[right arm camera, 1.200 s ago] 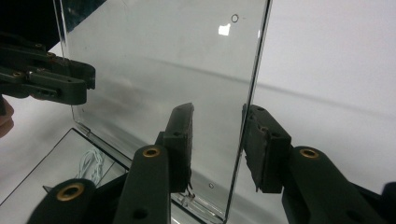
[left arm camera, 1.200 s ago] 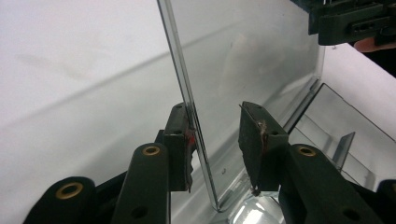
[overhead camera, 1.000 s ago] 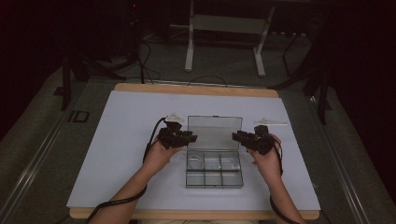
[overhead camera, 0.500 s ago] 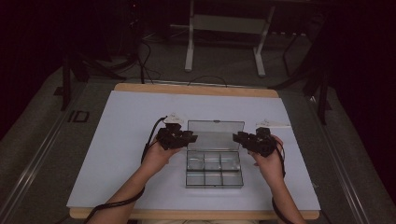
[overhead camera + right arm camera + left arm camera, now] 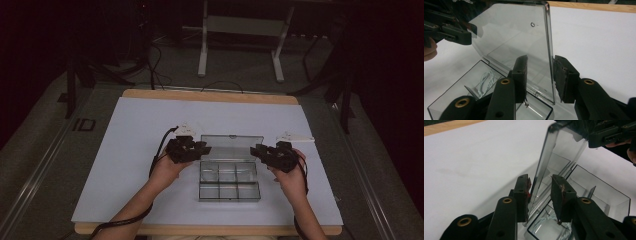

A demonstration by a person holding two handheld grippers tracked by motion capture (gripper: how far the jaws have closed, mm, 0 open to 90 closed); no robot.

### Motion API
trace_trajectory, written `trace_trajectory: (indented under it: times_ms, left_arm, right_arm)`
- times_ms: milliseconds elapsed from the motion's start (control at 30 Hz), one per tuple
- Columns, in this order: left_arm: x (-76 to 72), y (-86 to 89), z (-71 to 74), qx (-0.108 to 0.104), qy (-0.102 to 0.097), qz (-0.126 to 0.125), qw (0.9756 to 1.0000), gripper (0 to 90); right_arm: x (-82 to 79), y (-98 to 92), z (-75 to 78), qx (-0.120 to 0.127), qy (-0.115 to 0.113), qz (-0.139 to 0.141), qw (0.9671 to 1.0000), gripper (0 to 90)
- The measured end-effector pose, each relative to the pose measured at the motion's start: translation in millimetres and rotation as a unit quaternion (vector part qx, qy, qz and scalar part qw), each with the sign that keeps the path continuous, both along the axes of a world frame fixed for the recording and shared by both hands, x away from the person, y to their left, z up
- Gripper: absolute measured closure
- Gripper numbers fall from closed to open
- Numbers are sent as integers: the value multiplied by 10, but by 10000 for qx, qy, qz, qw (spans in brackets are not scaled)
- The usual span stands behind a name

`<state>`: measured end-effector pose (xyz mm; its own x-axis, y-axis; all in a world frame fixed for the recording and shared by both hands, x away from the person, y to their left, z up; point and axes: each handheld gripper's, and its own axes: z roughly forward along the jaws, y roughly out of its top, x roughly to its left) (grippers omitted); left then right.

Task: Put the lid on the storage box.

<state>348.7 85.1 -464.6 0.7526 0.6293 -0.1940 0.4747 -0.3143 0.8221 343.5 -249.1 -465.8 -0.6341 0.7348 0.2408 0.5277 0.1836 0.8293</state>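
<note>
The clear plastic organizer box (image 5: 229, 180) sits on the counter (image 5: 125, 150) just toward 6 o'clock of its middle, lid (image 5: 231, 148) swung up at the 12 o'clock edge. It looks light, stiff and slick: thin glossy walls, 6 compartments, a hinge that will flex and could crack if twisted. A small coil of white cord (image 5: 485, 81) lies in 1 compartment.

The best hold is on the lid's 2 side edges, where both tools are. The left tool (image 5: 202, 148) straddles the lid's 9 o'clock edge; in the left gripper view the edge stands between its pads (image 5: 522, 192), near the left one, with a clear gap to the other, so it is released rather than clenched. The right tool (image 5: 256, 150) brackets the 3 o'clock edge; in the right gripper view daylight seems to remain on both sides, so probably released too, though contact is hard to rule out.

The counter is covered in a smooth pale sheet with a wooden rim, offering little grip, so the box may skid. Beyond, toward 12 o'clock, the room is dim, with a metal stand (image 5: 240, 45) and loose cables (image 5: 150, 70) on the floor.
</note>
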Motion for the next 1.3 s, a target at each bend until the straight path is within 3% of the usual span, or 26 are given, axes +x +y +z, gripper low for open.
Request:
trace_trajectory:
  times_ms: [567,1300]
  left_arm:
    - [-144,16,16,-41,-167,-34,9998,675]
    - [-317,6,1,118,-366,-134,9992,661]
  right_arm:
    - [-125,-59,-14,70,-73,100,9999,626]
    - [-243,-117,-29,7,-19,243,9997,629]
